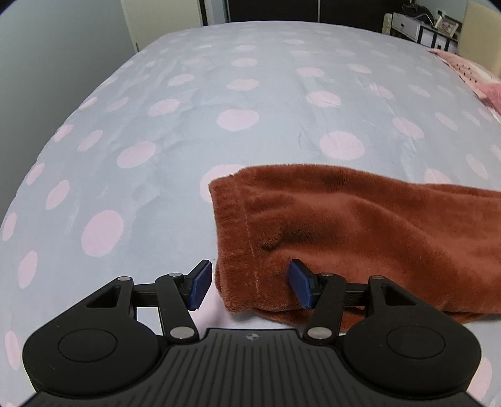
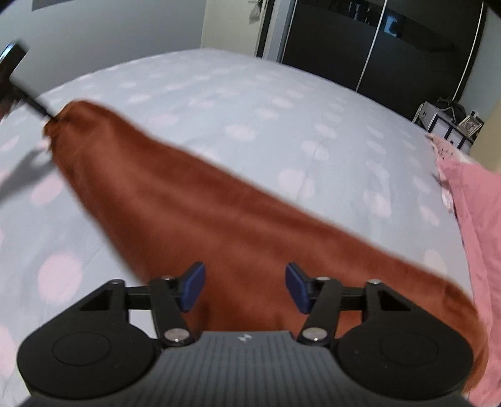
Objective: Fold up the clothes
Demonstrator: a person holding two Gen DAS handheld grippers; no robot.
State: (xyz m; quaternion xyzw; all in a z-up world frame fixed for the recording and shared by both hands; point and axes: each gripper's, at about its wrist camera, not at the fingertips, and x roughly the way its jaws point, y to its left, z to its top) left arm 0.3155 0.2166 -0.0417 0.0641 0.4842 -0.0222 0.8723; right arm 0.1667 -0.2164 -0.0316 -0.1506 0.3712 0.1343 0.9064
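A rust-brown fleece garment (image 1: 360,225) lies stretched out on the bed. Its hemmed end sits in front of my left gripper (image 1: 250,283), which is open with the hem corner between its blue pads (image 1: 300,283). In the blurred right wrist view the garment (image 2: 203,213) runs from far left to near right. My right gripper (image 2: 244,286) is open over its near end. The left gripper (image 2: 18,90) shows as a dark blur at the garment's far end.
The bed has a grey cover with pink dots (image 1: 219,94). A pink pillow or blanket (image 2: 469,225) lies at the right. A dark wardrobe (image 2: 375,53) and a small white unit (image 1: 416,26) stand beyond the bed.
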